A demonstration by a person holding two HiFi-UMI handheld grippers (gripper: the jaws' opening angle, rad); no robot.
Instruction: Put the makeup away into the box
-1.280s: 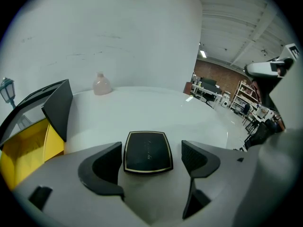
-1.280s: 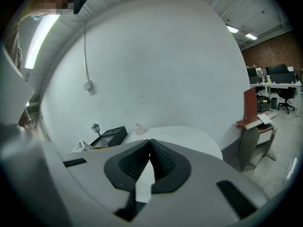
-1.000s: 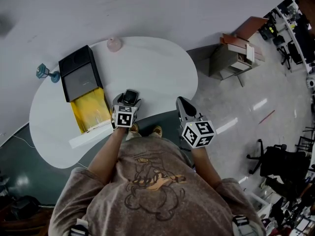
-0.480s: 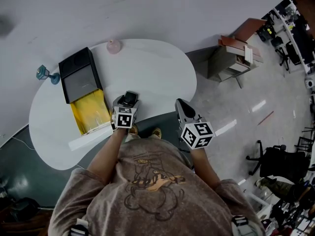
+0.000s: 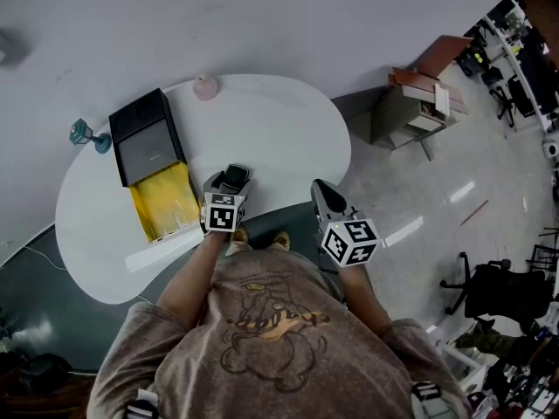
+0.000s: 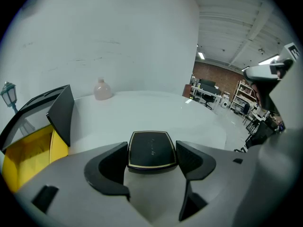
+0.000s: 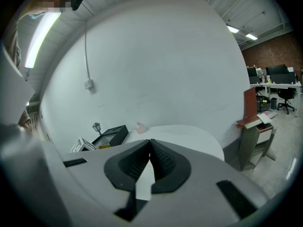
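Your left tool (image 6: 152,156) has just been closing. Its pads now clasp the black, gold-rimmed square makeup compact (image 6: 151,144) by its two side edges. The compact juts forward past the fingertips, so only its near part is pinched. I cannot tell whether it is lifted or resting on the white oval surface (image 5: 279,138) beneath. Your right tool (image 7: 150,145) is clenched on nothing and is held off the near edge of the surface, well to the right of the left tool.

Near the left tool, on its left, lies the box (image 5: 162,203). It is a yellow-lined tray open upward, with its black lid (image 5: 140,138) thrown back at the far end. Far ahead of the tool, a small pink bottle (image 5: 205,86) stands at the back of the surface, well out of your path.

The grip looks like the weak point. The compact's sides seem smooth and rounded, and with most of it hanging ahead of the pads, a quick swing to the left could make it tip nose-down or slide out. If you carry it low, its front edge may catch the box's near wall. If you overshoot, it could strike the raised lid. If you let go from too high, it may bounce off the yellow lining or land on the rim.
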